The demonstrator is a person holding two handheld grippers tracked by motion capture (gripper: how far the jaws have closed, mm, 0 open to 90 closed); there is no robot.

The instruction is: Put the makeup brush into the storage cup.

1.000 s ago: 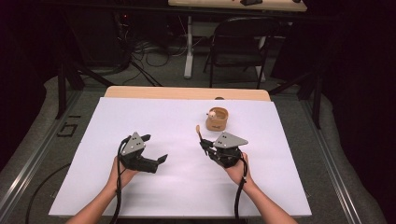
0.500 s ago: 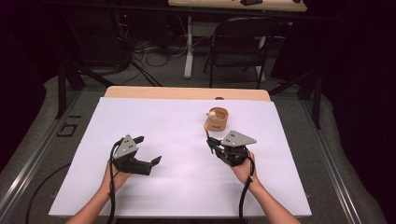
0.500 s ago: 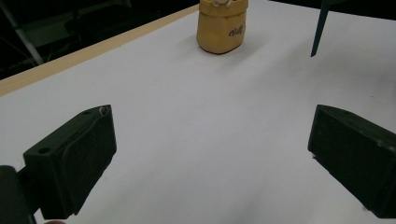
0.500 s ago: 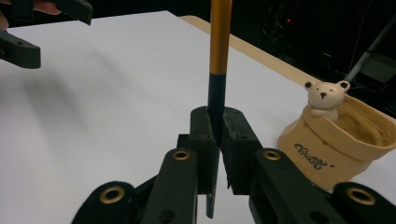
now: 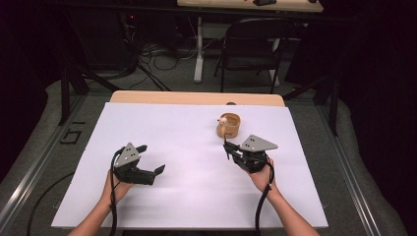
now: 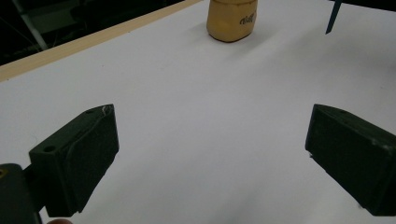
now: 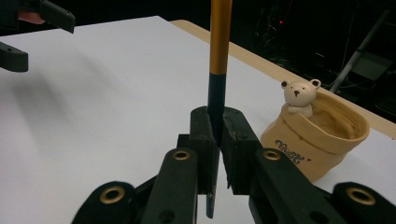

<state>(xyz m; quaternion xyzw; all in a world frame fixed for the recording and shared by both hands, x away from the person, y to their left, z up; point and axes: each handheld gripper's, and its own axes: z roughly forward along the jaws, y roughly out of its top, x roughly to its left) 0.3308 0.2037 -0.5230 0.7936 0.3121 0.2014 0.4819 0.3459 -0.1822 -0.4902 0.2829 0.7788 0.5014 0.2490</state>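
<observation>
Right gripper (image 7: 217,140), matte black jaws clamped on a slim pencil (image 7: 219,42) with orange shaft and dark lower end, upright; tan pouch-shaped holder (image 7: 317,140) with a small bear figure just beyond it; left gripper (image 6: 210,154), blocky jaws wide apart over smooth white sheet (image 5: 187,142).

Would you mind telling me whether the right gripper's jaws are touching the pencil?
Touching. The right gripper view shows the right gripper with both jaws pressed flat against the pencil, no gap either side.

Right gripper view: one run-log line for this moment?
right gripper: shut on pen, upright | bear cup: on table, beside, apart | left gripper: open, nothing between
</observation>
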